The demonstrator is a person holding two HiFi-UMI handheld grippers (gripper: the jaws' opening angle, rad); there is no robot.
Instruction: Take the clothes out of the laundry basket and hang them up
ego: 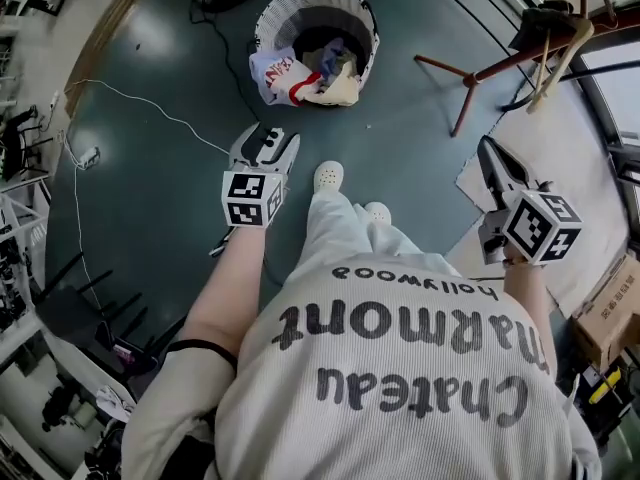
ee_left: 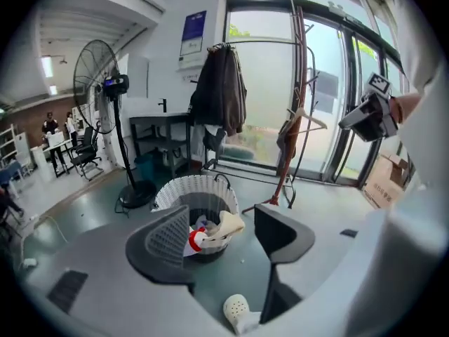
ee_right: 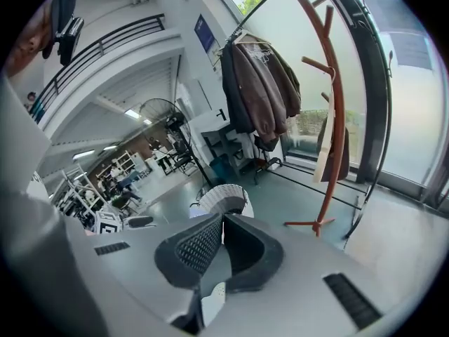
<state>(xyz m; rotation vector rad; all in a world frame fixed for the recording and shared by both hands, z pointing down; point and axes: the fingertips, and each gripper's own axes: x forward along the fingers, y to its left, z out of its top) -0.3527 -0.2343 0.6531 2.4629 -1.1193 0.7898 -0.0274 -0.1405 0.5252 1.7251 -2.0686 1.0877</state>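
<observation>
Open dark floor [ego: 150, 198] lies between the person's shoes and the white laundry basket [ego: 285, 3], which stands clear of the coat stand [ego: 470, 78] to its right. Clothes [ego: 300, 76] fill the basket and spill over its near rim. A white cable [ego: 150, 111] crosses the floor at left. Left gripper [ego: 268, 140]: jaws wide apart, nothing gripped, short of the basket. Right gripper [ego: 490, 160]: jaws together, empty.

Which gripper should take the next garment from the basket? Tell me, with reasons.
Left. The left gripper is aimed at the laundry basket with its fingers open, the clothes framed between them. The right gripper is shut and sits off nearer the coat stand.
</observation>
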